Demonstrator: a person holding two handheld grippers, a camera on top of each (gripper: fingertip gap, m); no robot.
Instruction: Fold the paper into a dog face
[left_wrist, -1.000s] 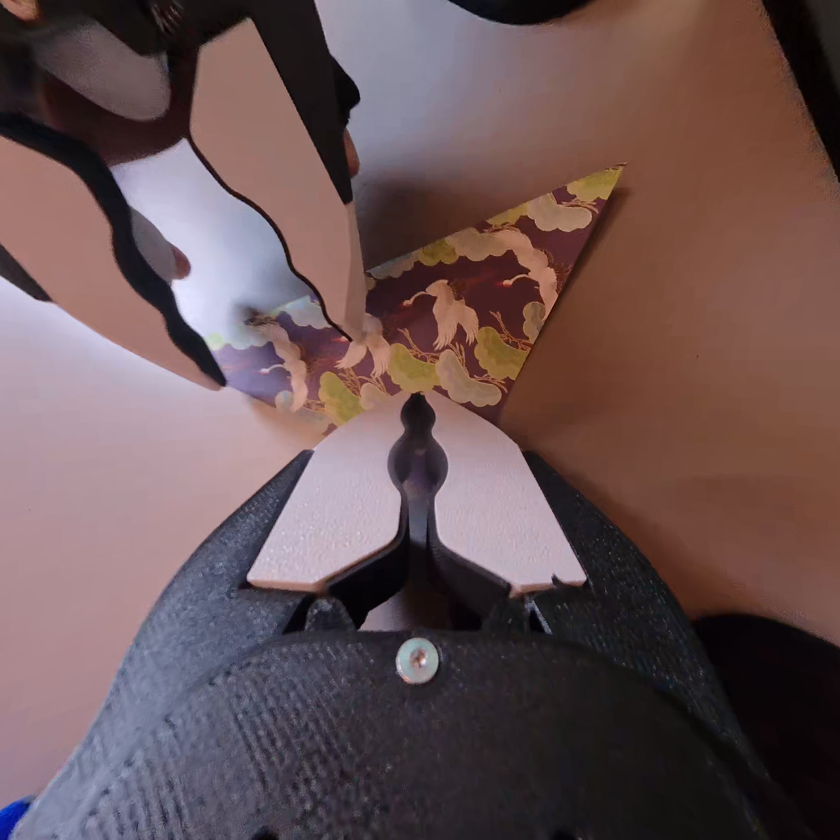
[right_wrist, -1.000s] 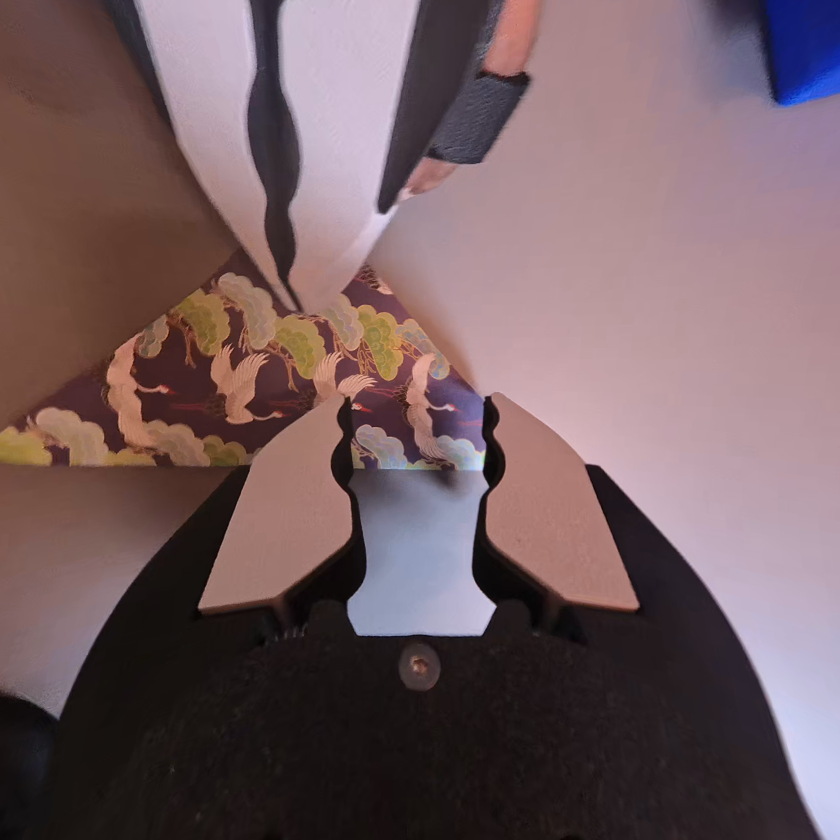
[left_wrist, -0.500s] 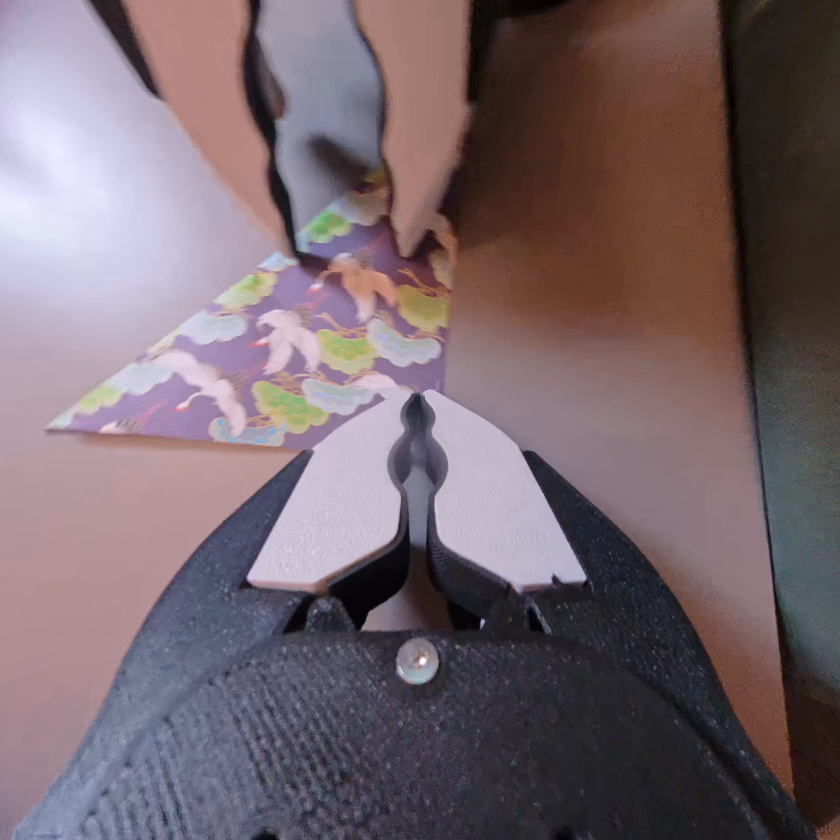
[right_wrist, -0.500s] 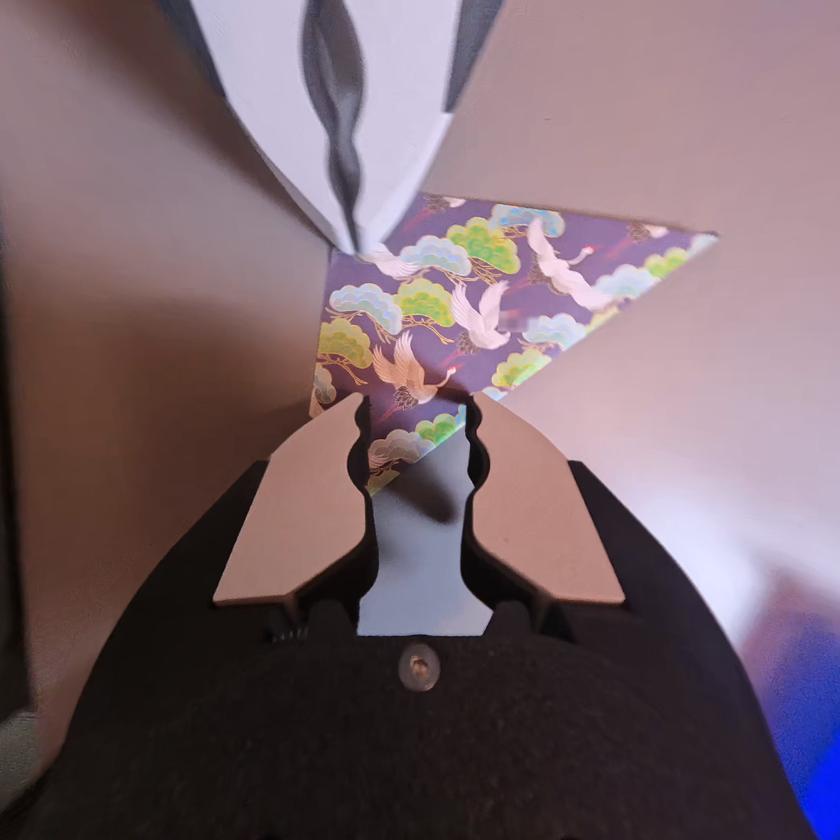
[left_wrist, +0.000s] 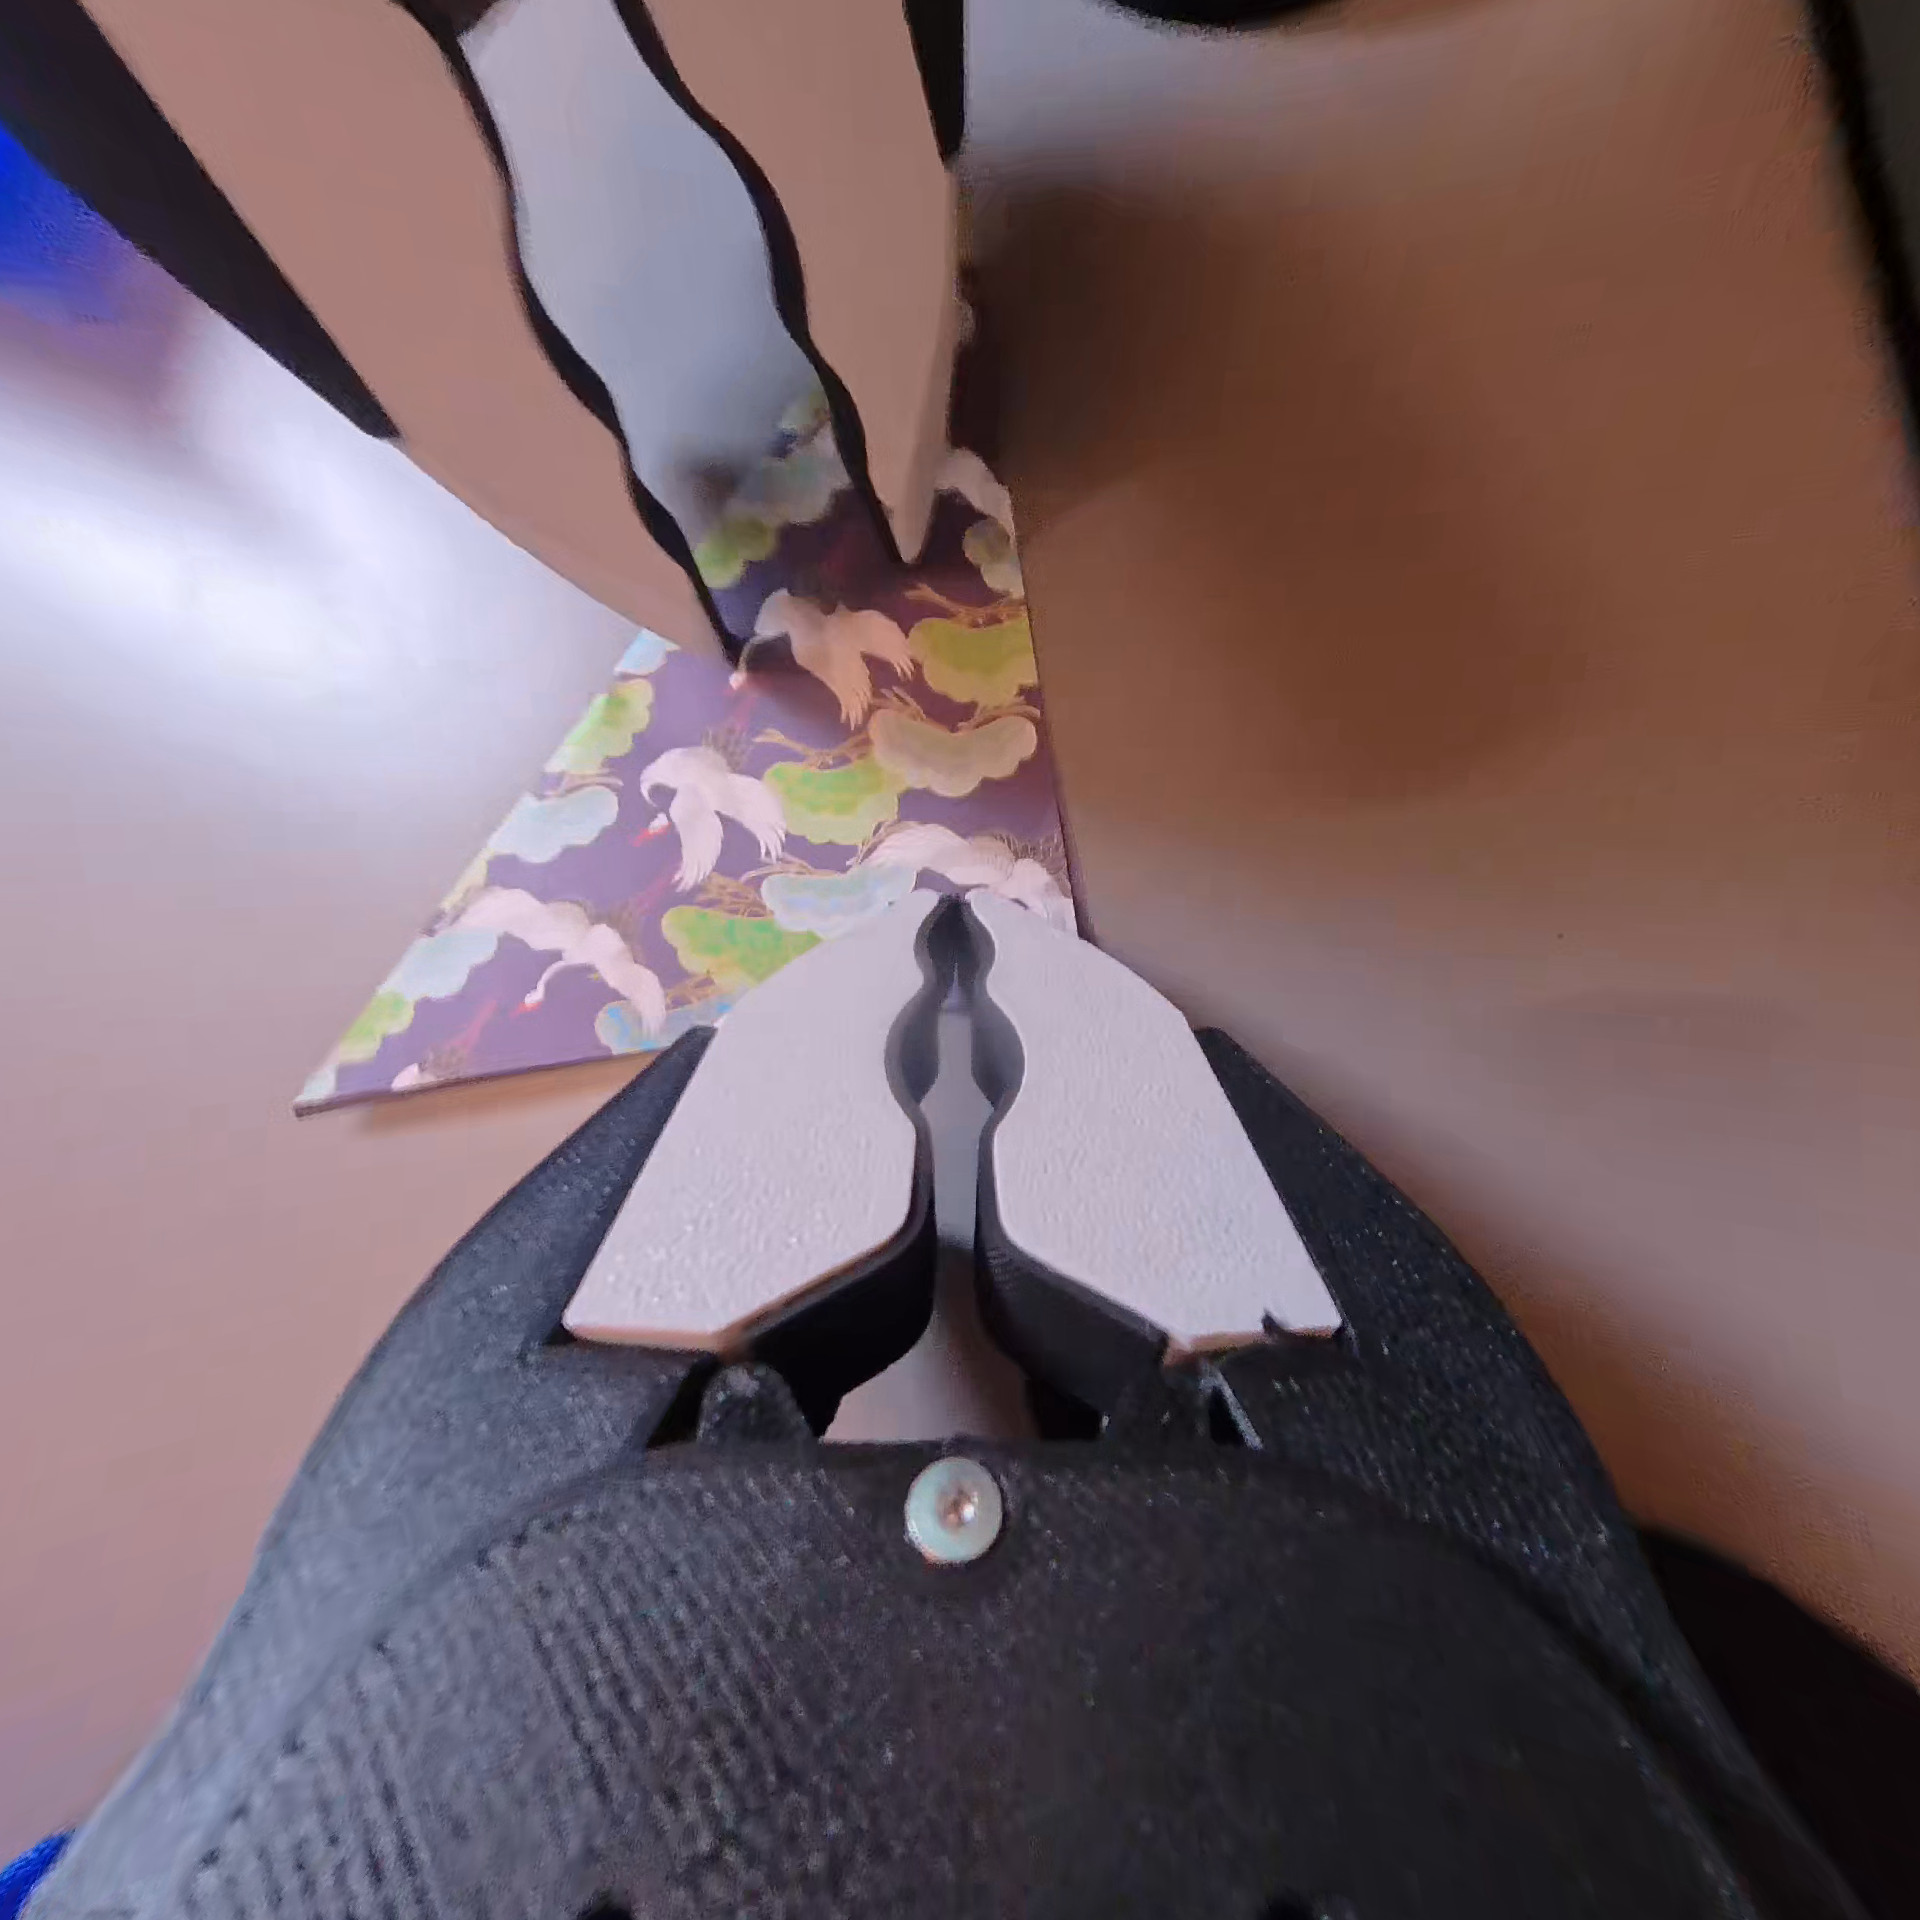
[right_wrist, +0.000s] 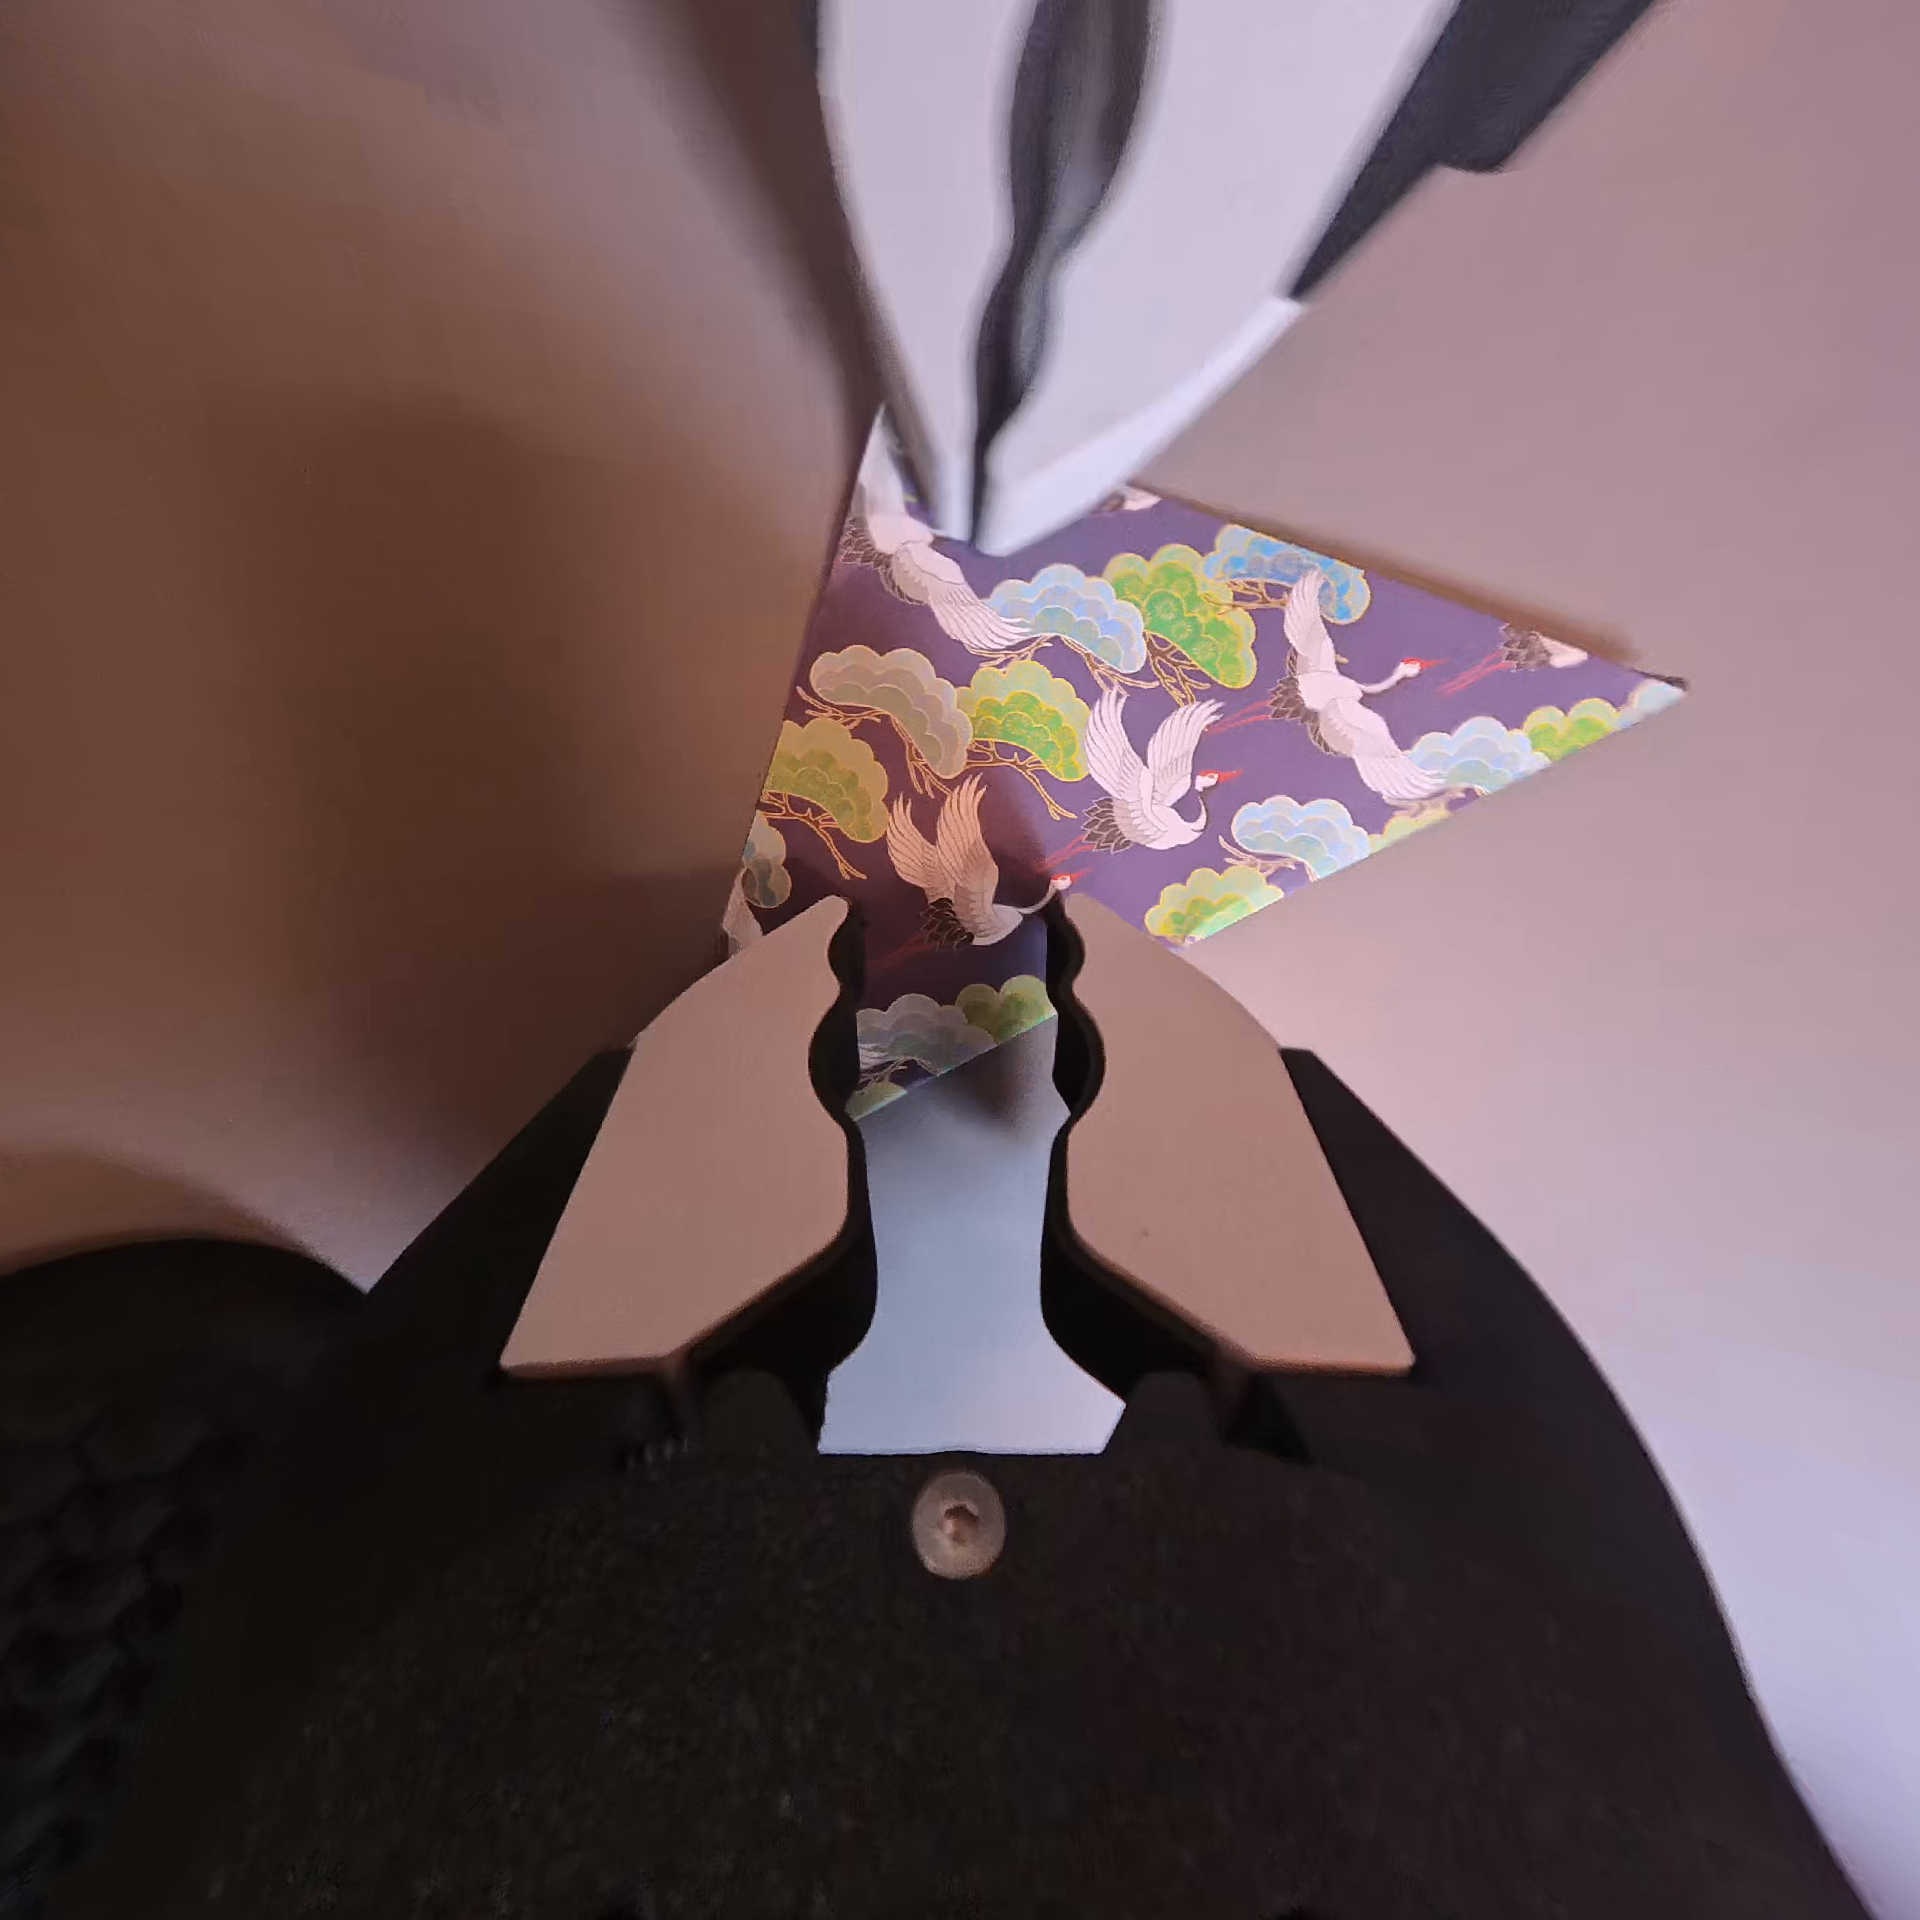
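Note:
The paper (left_wrist: 831, 810) is a folded triangle, purple with white cranes and green and blue clouds, lying flat on the table (left_wrist: 1455, 727). My left gripper (left_wrist: 951, 909) is shut, and its tip rests on the paper near the right-hand edge. My right gripper (right_wrist: 956, 914) is open, with the near corner of the paper (right_wrist: 1143, 727) between its fingers. In the left wrist view the right gripper (left_wrist: 821, 592) comes down from the top, both fingertips on the paper's far part. In the right wrist view the left gripper (right_wrist: 987, 530) touches the far corner.
The table is a plain pinkish-tan surface (right_wrist: 1558, 1143). A blue thing (left_wrist: 42, 218) shows blurred at the far left edge. A dark strip (left_wrist: 1896, 208) runs along the top right. A dark rounded shape (right_wrist: 156, 1351) sits beside my right gripper. The grippers' ends are close to 6 cm from one another.
The paper has turned under both grippers' tips: in the left wrist view its long point swung from upper right to lower left. My right gripper's jaws have narrowed a little.

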